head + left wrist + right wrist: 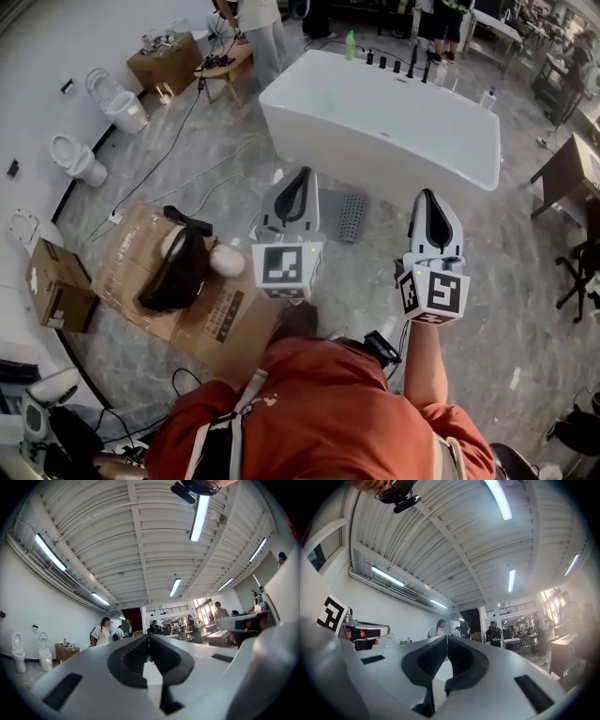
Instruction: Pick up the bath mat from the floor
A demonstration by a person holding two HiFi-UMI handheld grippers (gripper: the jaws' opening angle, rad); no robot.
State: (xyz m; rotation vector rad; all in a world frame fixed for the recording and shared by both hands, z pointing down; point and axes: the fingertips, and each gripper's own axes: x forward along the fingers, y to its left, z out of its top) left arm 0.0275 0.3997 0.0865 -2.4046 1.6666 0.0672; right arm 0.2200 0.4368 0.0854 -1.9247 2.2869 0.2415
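The left gripper (300,178) and right gripper (427,197) are held up on the near side of the bathtub (375,155), each with its jaws pressed together on nothing. Seen between the 2 grippers, the grey bath mat (352,216) lies flat on the floor just beside the bathtub's near wall.

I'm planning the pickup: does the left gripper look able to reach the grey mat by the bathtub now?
Probably yes: the mat lies flat on open floor beside the bathtub, nothing on it. But the left gripper is shut and aimed across the room; it must tip down and open.
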